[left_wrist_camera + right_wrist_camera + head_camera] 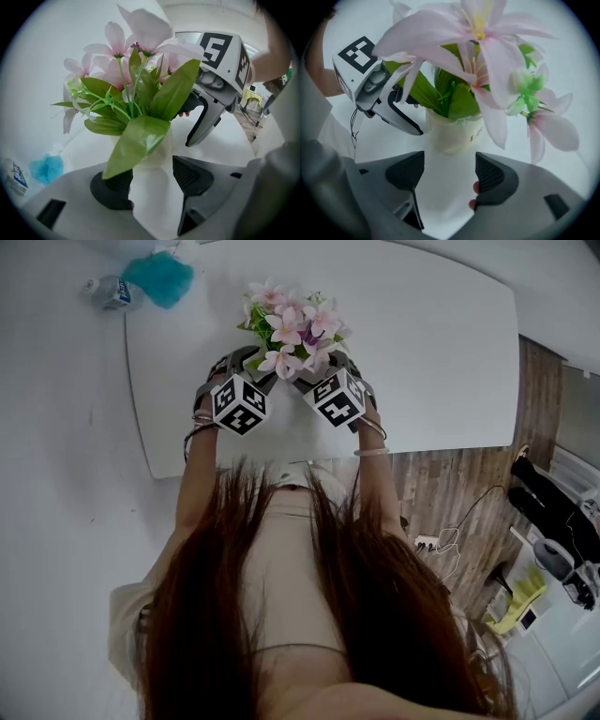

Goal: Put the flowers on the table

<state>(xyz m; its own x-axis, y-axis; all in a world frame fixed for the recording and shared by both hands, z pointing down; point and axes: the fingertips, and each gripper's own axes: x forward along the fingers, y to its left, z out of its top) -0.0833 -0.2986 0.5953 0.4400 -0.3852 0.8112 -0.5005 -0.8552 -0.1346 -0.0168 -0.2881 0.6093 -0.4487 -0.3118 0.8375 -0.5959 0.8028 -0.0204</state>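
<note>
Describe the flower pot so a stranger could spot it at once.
On the white table, look left of its middle. The flower pot is cream, topped with pink flowers and green leaves; the blue fluffy thing at the far corner bears no blooms.

The left forearm (199, 474) and right forearm (380, 486) reach forward side by side. The left gripper (152, 179) and right gripper (447, 171) point steeply down, angled toward each other with tips close. Both have jaws apart.
</note>
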